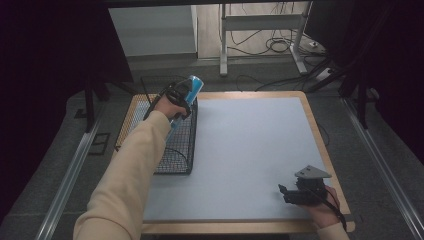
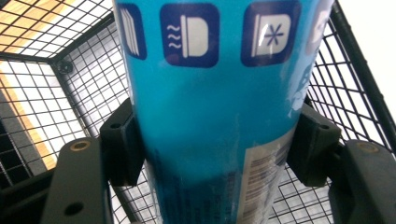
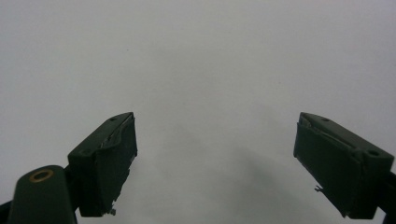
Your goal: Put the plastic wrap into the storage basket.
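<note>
blue can (image 2: 215, 121): glossy, smooth printed wrap | basket (image 1: 177, 150): black wire mesh | table (image 1: 312, 120): wood rim, matt grey top | jaws: matt black plastic

A grey mat (image 1: 250, 155) covered the wooden table (image 1: 320, 145). Beyond the table, a white metal stand (image 1: 260, 30) rose among loose cables (image 1: 280, 45) on the floor.

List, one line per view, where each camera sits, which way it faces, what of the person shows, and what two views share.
High view: above the person's side, looking forward and down on the table; both forearms, left gripper, right gripper.
Left gripper view: on the left gripper, facing the wire basket; jaws clamp the blue can.
Right gripper view: on the right gripper, facing the bare grey tabletop; jaws apart.
Shared: high and left gripper views show the can and basket.
</note>
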